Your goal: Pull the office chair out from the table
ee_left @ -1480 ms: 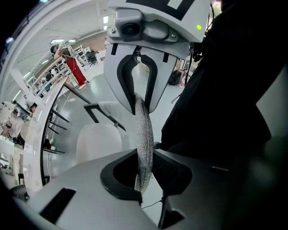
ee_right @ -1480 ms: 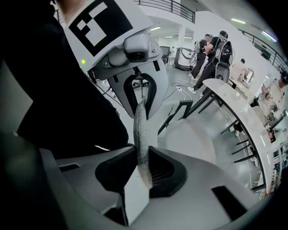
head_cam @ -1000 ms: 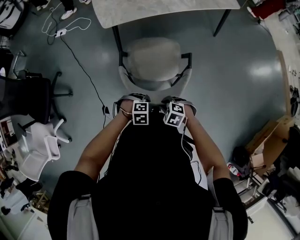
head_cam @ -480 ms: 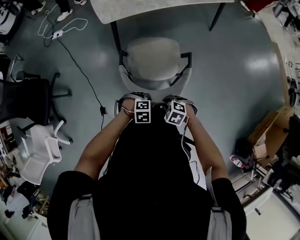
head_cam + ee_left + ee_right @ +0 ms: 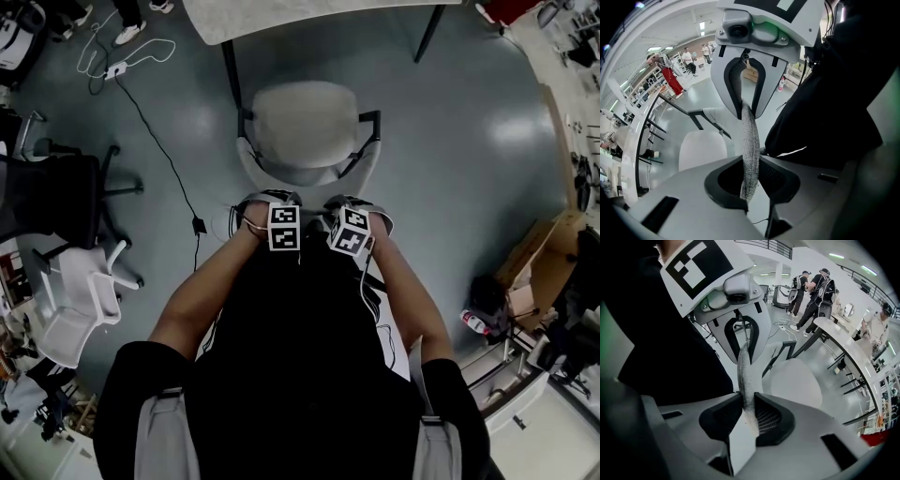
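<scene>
The office chair has a pale seat [image 5: 305, 127], black armrests and a thin grey mesh backrest. It stands just below the grey table [image 5: 309, 14] in the head view. My left gripper [image 5: 270, 201] and right gripper [image 5: 351, 202] sit side by side on the backrest's top edge. In the left gripper view the mesh edge [image 5: 749, 140] runs between the dark pads [image 5: 776, 176] of the left gripper [image 5: 751, 174], pinched. In the right gripper view the same edge [image 5: 744, 371] is clamped in the right gripper [image 5: 749, 417]. The person's dark torso hides the backrest below the grippers.
A black office chair [image 5: 56, 197] and a white chair [image 5: 80, 300] stand at the left. A cable with a power strip [image 5: 117, 67] lies on the floor. Cardboard boxes [image 5: 539, 272] are at the right. People [image 5: 813, 287] stand beyond the table.
The chair has come away from the table with both grippers, and the gap between its seat and the table's edge has widened. Both grips look unchanged.
</scene>
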Tool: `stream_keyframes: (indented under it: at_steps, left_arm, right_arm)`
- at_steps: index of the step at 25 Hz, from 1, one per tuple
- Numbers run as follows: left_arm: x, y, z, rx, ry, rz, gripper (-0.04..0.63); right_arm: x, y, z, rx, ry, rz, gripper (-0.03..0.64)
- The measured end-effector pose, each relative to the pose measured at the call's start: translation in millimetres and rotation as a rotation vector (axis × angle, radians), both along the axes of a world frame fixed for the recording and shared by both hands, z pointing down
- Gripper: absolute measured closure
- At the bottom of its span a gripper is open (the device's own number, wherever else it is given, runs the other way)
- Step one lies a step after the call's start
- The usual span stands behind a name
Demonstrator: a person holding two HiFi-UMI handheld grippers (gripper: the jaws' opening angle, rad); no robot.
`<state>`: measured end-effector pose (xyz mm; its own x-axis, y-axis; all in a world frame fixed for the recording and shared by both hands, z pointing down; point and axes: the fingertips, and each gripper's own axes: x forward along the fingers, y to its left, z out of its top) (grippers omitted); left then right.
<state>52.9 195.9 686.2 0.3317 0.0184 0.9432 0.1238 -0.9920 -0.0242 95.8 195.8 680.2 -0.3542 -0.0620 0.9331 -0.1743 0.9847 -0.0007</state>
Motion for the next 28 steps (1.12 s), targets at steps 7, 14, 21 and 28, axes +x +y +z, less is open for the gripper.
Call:
stream_keyframes:
  at_steps: [7,14,21,28]
  left_arm:
    - [4.3,1.4,2.4,0.004,-0.012,-0.013,0.517]
    - [3.9,1.6,4.3,0.015,0.002,-0.036,0.509]
    - [1.1,3.4,1.2,-0.004,0.014,-0.049,0.480]
    - [-5.6,-2.9,-14.3,-0.006,0.091,-0.061,0.443]
  right_arm:
    - [4.9,1.8,1.4,-0.001,-0.016,-0.017,0.531]
    - [3.8,2.8,4.0,-0.006,-0.036,-0.050,0.528]
    - [1.3,5.8,-0.2,-0.014,-0.067,-0.077,0.518]
    - [-4.7,-5.3,-31.9,-0.003,-0.180,-0.035,0.500]
